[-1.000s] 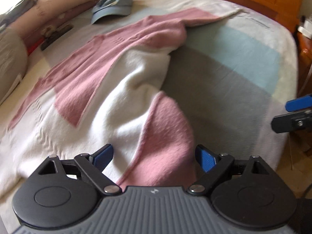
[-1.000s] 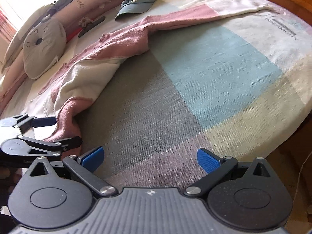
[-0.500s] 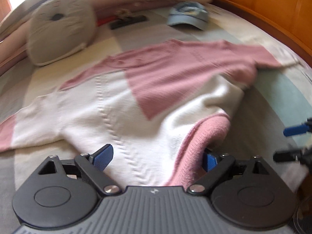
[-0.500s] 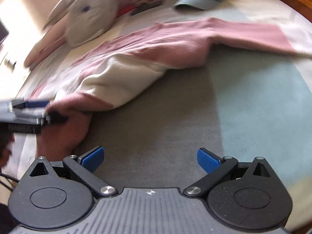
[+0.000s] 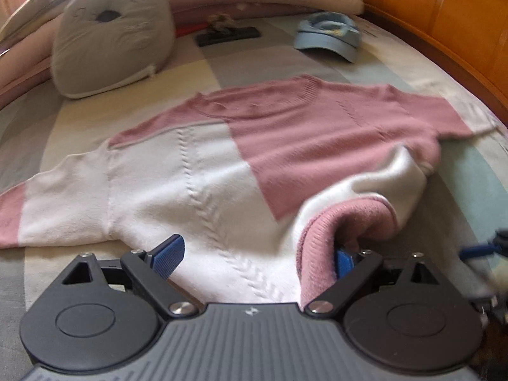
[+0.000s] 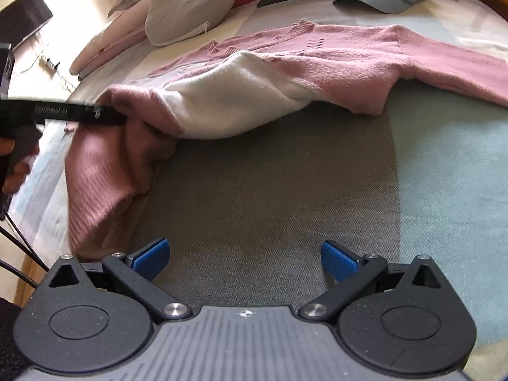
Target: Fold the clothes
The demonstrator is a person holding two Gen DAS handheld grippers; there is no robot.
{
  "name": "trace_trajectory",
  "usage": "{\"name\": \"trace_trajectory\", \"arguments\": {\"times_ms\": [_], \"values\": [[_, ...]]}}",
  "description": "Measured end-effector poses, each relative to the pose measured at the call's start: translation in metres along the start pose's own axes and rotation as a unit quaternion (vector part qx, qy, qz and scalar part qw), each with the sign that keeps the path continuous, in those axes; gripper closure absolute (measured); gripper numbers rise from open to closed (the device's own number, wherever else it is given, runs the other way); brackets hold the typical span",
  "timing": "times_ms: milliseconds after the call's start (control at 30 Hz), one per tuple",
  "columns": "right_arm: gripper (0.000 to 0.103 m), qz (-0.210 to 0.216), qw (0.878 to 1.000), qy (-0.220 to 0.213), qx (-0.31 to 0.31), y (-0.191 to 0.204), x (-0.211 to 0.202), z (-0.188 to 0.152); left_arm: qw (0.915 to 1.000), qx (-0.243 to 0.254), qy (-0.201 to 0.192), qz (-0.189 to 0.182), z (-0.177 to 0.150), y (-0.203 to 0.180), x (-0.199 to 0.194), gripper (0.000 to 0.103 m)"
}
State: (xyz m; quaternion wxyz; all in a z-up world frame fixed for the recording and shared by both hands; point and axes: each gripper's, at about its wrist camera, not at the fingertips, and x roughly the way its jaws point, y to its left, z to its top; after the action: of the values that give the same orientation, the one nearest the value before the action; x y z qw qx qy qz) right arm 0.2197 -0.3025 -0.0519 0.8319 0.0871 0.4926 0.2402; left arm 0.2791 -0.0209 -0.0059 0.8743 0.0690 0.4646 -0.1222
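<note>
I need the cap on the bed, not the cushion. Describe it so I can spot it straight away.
Start at the bed, where the pink and white sweater lies spread out. Beyond the sweater's collar, near the orange wooden bed frame, sits the cap. It is the only blue thing there, small with a brim, unlike the big grey cushion and the flat black object.

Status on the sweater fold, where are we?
Early. Done: the pink and white sweater lies mostly spread on the bed, both sleeves out. In hand: the left gripper stands open over the hem, whose pink corner is bunched against its right finger; nothing is clamped. The right gripper is open over bare bedding. Left: every fold.
</note>
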Motion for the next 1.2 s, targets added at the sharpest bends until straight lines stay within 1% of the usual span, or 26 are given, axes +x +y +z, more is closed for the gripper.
{"name": "trace_trajectory", "arguments": {"times_ms": [67, 100, 167, 267, 333, 433, 533, 600, 700, 867, 967, 1033, 1100, 1133, 1200], "values": [[0.0, 0.001, 1.0, -0.004, 0.01, -0.001, -0.001, -0.001, 0.9996, 0.012, 0.002, -0.024, -0.009, -0.003, -0.006, 0.012], [0.0, 0.0, 1.0, -0.004, 0.013, -0.001, 0.0, 0.001, 0.9994, 0.016, 0.004, -0.029, -0.014, -0.003, -0.009, 0.012], [0.0, -0.002, 1.0, -0.005, 0.019, 0.0, 0.002, 0.004, 0.9996, 0.019, 0.005, -0.02, -0.023, 0.001, -0.016, 0.012], [0.0, 0.007, 1.0, -0.004, 0.012, 0.008, 0.008, 0.014, 0.9999, -0.001, -0.001, -0.017, -0.035, 0.013, -0.03, 0.012], [0.0, 0.017, 1.0, -0.002, 0.002, 0.016, 0.012, 0.021, 0.9996, -0.017, -0.009, -0.022, -0.042, 0.02, -0.039, 0.012], [0.0, 0.042, 0.998, 0.007, -0.043, 0.043, 0.02, 0.03, 0.9988, -0.034, -0.022, -0.029, -0.051, 0.03, -0.05, 0.011], [0.0, 0.044, 0.993, 0.012, -0.105, 0.075, 0.033, 0.038, 0.9979, -0.047, -0.033, -0.03, -0.059, 0.042, -0.055, 0.01], [0.0, 0.036, 0.989, 0.012, -0.141, 0.091, 0.043, 0.045, 0.9975, -0.062, -0.031, -0.014, -0.066, 0.054, -0.057, 0.01], [0.0, 0.033, 0.983, 0.004, -0.179, 0.109, 0.053, 0.064, 0.9958, -0.087, -0.028, 0.007, -0.078, 0.073, -0.06, 0.01], [0.0, 0.033, 0.974, -0.023, -0.222, 0.13, 0.055, 0.1, 0.9891, -0.144, -0.031, 0.012, -0.101, 0.104, -0.068, 0.01], [0.0, 0.038, 0.972, -0.024, -0.229, 0.137, 0.068, 0.125, 0.9858, -0.165, -0.028, 0.02, -0.11, 0.111, -0.067, 0.01], [0.0, 0.026, 0.974, -0.013, -0.224, 0.14, 0.088, 0.139, 0.9833, -0.179, -0.025, 0.025, -0.116, 0.116, -0.067, 0.01], [0.0, 0.017, 0.978, -0.008, -0.209, 0.14, 0.099, 0.148, 0.9833, -0.178, -0.025, 0.025, -0.119, 0.114, -0.069, 0.01], [0.0, 0.016, 0.979, -0.008, -0.202, 0.14, 0.101, 0.151, 0.9834, -0.178, -0.025, 0.026, -0.121, 0.113, -0.07, 0.01], [0.0, 0.026, 0.98, -0.021, -0.198, 0.137, 0.088, 0.148, 0.9841, -0.174, -0.02, 0.028, -0.12, 0.111, -0.069, 0.01]]}}
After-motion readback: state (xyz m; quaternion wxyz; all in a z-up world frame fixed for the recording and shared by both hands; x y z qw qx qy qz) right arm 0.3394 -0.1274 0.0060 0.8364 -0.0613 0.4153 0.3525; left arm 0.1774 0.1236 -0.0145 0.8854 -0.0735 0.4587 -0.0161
